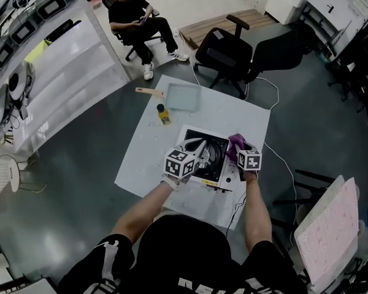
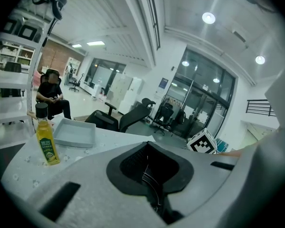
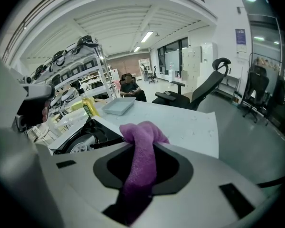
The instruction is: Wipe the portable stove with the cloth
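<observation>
Head view puts my right hand-held gripper at the portable stove's right edge. It is clamped on the purple cloth, which touches the stove there. My left hand-held gripper rests at the stove's near left with its jaws drawn together, and I see nothing between them. I judge the wiping barely begun, with the burner area and the left side still to cover. Farther along the desk stand a yellow bottle and a grey tray.
</observation>
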